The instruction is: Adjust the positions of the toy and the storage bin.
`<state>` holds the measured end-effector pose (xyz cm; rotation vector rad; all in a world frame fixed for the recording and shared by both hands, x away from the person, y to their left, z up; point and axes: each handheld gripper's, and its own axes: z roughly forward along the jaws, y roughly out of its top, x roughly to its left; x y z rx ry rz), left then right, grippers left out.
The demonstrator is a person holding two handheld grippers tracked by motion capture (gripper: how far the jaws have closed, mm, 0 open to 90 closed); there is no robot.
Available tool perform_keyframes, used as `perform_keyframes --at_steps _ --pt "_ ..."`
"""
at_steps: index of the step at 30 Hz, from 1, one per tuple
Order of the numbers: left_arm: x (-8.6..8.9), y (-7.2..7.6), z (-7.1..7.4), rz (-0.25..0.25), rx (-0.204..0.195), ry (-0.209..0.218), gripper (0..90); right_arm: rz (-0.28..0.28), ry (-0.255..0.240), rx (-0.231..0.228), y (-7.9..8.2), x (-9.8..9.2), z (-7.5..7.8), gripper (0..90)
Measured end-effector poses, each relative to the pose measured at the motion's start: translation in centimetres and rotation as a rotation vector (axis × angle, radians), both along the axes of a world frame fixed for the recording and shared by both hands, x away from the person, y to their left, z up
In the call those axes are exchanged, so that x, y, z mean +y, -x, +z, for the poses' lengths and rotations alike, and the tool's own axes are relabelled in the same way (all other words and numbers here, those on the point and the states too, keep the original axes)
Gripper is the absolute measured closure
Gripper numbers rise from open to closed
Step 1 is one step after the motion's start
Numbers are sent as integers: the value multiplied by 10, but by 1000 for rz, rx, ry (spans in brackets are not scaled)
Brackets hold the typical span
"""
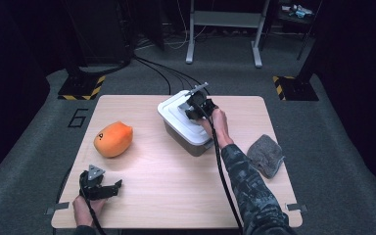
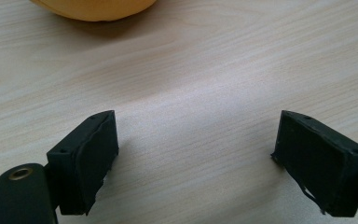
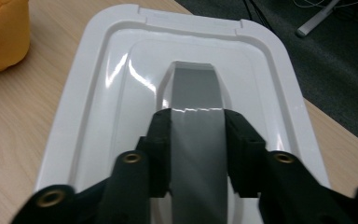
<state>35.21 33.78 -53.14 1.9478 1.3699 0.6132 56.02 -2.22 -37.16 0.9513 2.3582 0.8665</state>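
Note:
A grey box (image 1: 196,146) with a white lid (image 1: 175,116) stands at the table's far middle. My right gripper (image 1: 196,108) sits on top of the lid (image 3: 98,93), with its jaws closed on either side of the grey strip handle (image 3: 196,91) in the lid's middle hollow; the pads (image 3: 161,140) press its edges. My left gripper (image 1: 113,186) rests near the table's front left corner, open, and bare wood lies between its pads (image 2: 95,154). An orange plush fruit (image 1: 113,139) lies at the left, and its underside peeks in at the top of the left gripper view (image 2: 93,8).
A crumpled grey cloth (image 1: 266,154) lies near the table's (image 1: 166,191) right edge, beside the person's camouflage sleeve (image 1: 249,186). Cables run over the floor beyond the far edge. The orange fruit (image 3: 2,37) lies left of the lid in the right gripper view.

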Motion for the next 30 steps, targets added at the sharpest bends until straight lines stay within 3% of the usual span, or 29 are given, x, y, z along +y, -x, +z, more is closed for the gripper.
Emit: perform_keyframes --at_steps 8,18,19,25,30 --pt "0 0 0 3 -4 -1 134 -22 -28 35 4 -2 1 665" --pt "0 0 0 0 0 -2 134 -68 -73 92 23 0 2 665" --pt "0 0 0 0 0 0 134 -58 -72 78 24 0 1 666" --pt "0 0 0 -1 5 -2 134 -82 -84 99 35 2 2 666" --pt "0 0 0 4 -4 -1 134 -76 -87 90 42 3 1 666"
